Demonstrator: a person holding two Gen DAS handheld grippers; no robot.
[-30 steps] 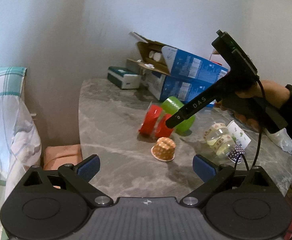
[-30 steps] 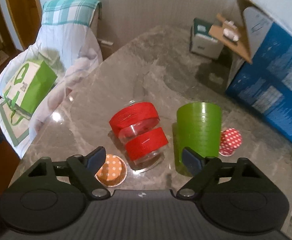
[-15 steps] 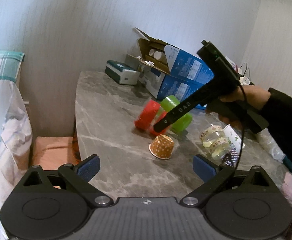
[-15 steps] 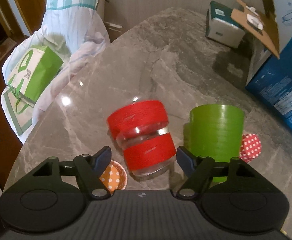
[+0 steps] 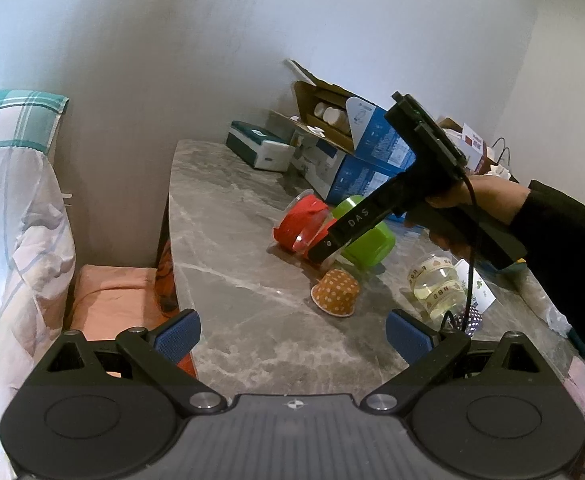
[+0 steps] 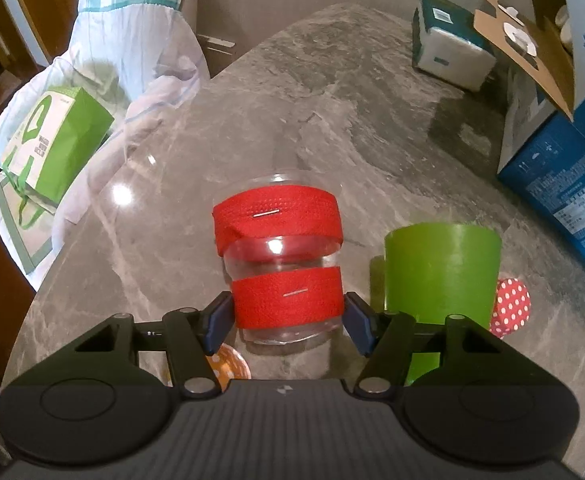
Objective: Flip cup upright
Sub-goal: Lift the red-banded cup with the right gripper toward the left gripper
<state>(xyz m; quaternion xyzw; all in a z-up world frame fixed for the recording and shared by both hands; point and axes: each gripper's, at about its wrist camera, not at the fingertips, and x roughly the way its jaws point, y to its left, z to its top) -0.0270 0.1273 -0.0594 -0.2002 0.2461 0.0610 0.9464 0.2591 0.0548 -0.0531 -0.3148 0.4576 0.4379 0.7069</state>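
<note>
A clear plastic cup with two red bands lies on its side on the grey marble table, its mouth pointing away from me. My right gripper has closed in on its base end, a pad on either side of the lower red band, touching or nearly so. In the left wrist view the same cup shows tilted behind the right gripper's body. My left gripper is open and empty over the near table edge.
A green cup lies just right of the red-banded cup, with a red dotted paper cup behind it. An orange dotted paper cup and a clear labelled cup lie nearby. Blue boxes stand at the back right.
My right gripper has moved forward and its pads have narrowed around the red-banded cup's base. The cup has turned square to the gripper. The left gripper has drawn back slightly.
</note>
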